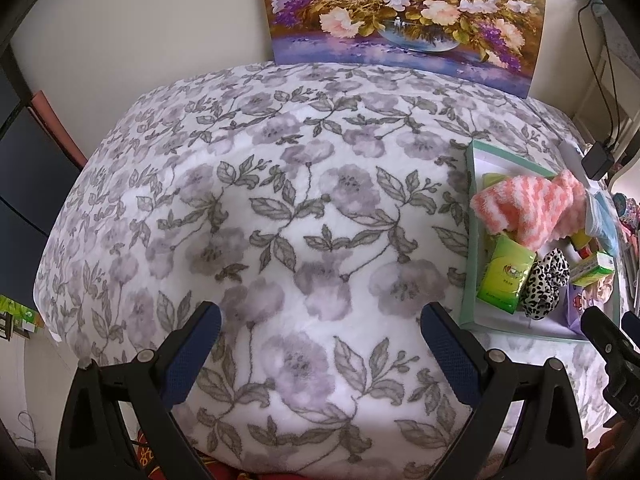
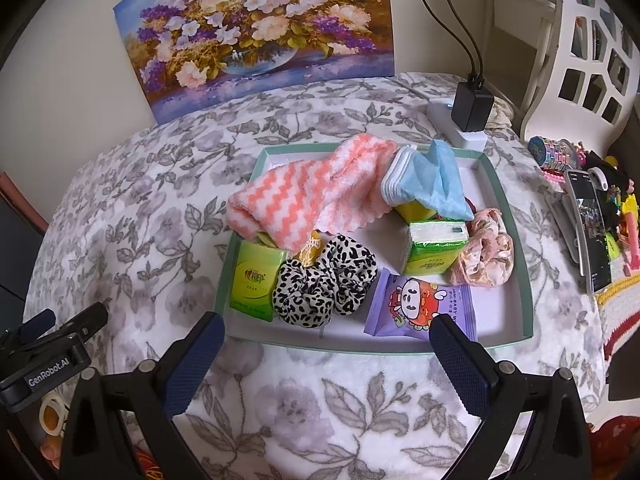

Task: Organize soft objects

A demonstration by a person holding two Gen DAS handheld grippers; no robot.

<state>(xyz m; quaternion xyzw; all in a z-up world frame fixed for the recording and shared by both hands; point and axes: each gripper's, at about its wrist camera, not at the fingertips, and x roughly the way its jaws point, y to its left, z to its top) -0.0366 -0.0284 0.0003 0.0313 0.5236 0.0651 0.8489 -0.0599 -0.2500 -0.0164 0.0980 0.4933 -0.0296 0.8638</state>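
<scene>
Home, likely a bedroom or living corner. Fleece floral blanket [image 1: 280,208] covers the surface; flower painting [image 2: 256,28] leans on the far wall. Charger in power strip [image 2: 466,120] far right, phone [image 2: 592,228] and trinkets at right, white lattice chair [image 2: 592,52] behind.

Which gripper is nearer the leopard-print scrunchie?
Right. The right gripper hovers open just in front of the tray, the leopard-print scrunchie straight ahead; the left gripper is off to its left, over bare blanket.
</scene>
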